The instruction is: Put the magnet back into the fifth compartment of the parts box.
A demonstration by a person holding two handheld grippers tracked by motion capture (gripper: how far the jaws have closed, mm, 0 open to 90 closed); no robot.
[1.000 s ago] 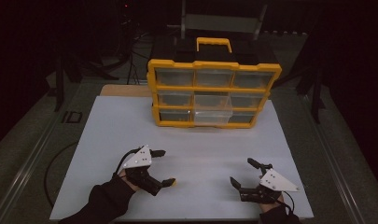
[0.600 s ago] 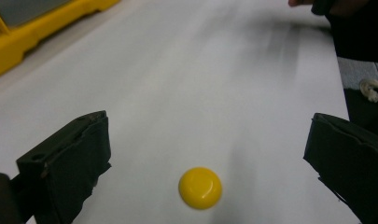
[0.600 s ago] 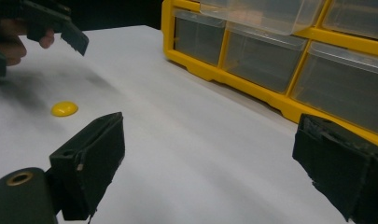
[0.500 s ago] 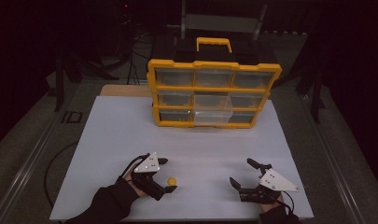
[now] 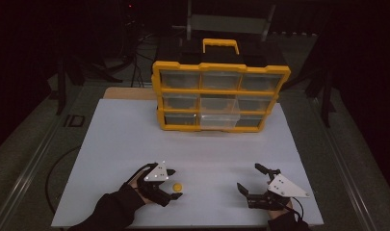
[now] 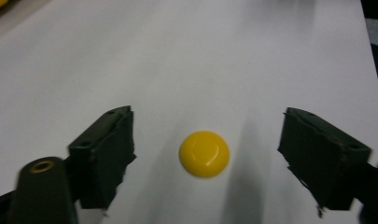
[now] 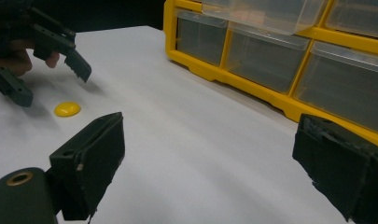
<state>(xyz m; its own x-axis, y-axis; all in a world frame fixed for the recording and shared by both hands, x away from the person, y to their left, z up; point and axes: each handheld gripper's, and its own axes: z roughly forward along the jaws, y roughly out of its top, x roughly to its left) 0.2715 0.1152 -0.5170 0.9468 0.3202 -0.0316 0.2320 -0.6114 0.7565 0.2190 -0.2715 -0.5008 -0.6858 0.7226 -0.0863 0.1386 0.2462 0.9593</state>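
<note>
A small round yellow button-like piece (image 5: 176,186) (image 6: 204,153) (image 7: 67,109) lies flat on the white table top (image 5: 202,154). My left gripper (image 5: 175,184) (image 6: 205,161) is open around it, one jaw on each side, neither touching it. My right gripper (image 5: 250,180) (image 7: 214,163) stands open with nothing between its jaws, low over the table near the front right, pointed toward the yellow drawer cabinet (image 5: 220,96) (image 7: 289,51). The left gripper (image 7: 51,70) also appears far off in the right gripper view.
The yellow cabinet with clear drawers and a top handle stands at the table's back centre; its bottom middle drawer (image 5: 220,120) is pulled out a little. Dark floor and stands surround the table.
The yellow piece now lies on the table between the left jaws; one second ago it was not visible. The left gripper shifted slightly right and nearer. The right gripper stayed still.
</note>
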